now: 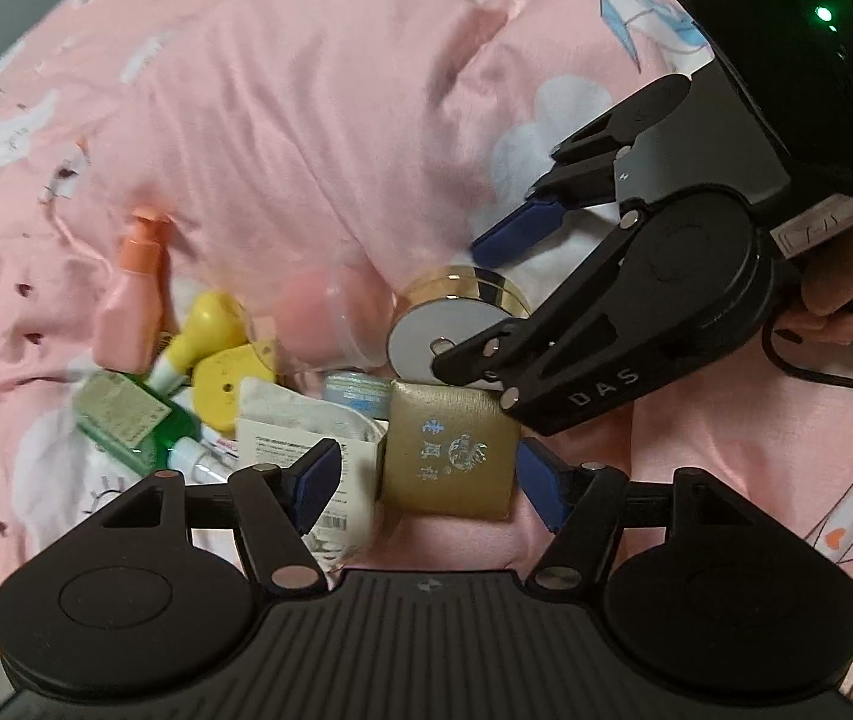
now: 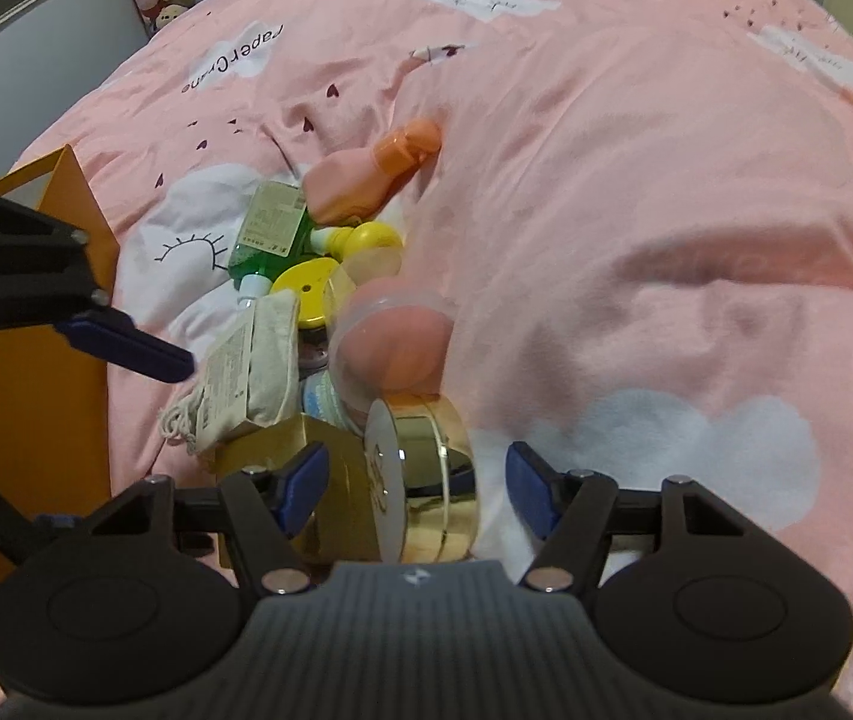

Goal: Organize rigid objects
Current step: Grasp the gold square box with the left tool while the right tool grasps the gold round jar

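Both your claws are spread wide with nothing in them, so you're lining up, not carrying. Your left claw (image 1: pixel 429 483) has the gold box (image 1: pixel 450 456) sitting right between its fingers, so that looks like the grab you're setting up there. Your right claw (image 2: pixel 417 489) is doing the same with the gold jar (image 2: pixel 426 480), which lies on its side dead ahead between the blue pads, touching the box on its left. My guess is you went for these two first because they're the nearest edge of the pile and everything else is stacked behind them. Further out past the jar there's a clear pink case (image 2: pixel 393 348), a cloth pouch (image 2: pixel 246 372) leaning on the box, a yellow lid (image 2: pixel 306 288), a green bottle (image 2: pixel 267 234) and a peach bottle (image 2: pixel 366 180), all jumbled and touching on the soft quilt (image 2: pixel 636 210). Watch the jar, it'll probably roll on that bedding if you nudge it. The pouch may slide when the box comes out. An orange bag (image 2: pixel 48 324) stands off to the right claw's left, probably where stuff goes.
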### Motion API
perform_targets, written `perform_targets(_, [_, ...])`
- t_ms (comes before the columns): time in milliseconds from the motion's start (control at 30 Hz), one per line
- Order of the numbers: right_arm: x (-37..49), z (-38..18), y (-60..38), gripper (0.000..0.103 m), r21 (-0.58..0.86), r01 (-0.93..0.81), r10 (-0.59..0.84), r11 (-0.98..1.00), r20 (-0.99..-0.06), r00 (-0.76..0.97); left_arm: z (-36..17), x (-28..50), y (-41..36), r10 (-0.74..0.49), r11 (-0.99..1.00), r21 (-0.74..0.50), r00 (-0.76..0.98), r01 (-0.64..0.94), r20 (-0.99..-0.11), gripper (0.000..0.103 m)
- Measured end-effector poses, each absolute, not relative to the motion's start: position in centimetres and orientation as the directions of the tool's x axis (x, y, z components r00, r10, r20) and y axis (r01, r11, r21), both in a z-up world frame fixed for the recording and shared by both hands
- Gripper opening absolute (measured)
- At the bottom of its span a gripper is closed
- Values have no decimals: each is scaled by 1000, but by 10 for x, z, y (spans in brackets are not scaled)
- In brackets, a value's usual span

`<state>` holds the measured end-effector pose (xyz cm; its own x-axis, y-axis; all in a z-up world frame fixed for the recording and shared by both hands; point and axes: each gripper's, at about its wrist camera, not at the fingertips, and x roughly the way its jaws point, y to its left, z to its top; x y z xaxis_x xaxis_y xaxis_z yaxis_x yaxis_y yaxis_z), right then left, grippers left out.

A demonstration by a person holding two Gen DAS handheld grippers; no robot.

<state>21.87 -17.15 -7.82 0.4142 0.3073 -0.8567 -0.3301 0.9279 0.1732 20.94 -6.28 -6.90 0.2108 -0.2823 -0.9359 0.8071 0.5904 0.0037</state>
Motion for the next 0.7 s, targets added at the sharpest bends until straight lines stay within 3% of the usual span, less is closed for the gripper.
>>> perform_targets(133, [227, -91, -171, 47, 215, -325, 335, 921, -862, 381, -80, 218, -67, -257, 583, -1, 183, 812, -949, 79])
perform_targets(267, [236, -101, -175, 44, 260, -296, 359, 919, -862, 358, -87, 223, -72, -272, 574, -29, 157, 818, -950, 82])
perform_targets(333, [237, -100, -177, 37, 267, -288, 361, 920, -862, 357, -87, 222, -75, -282, 561, -26, 162, 828, -946, 84])
perform_targets(700, [231, -101, -196, 33, 344, -235, 410, 909, -842, 351, -105, 231, -100, -259, 514, -37, 113, 857, -959, 78])
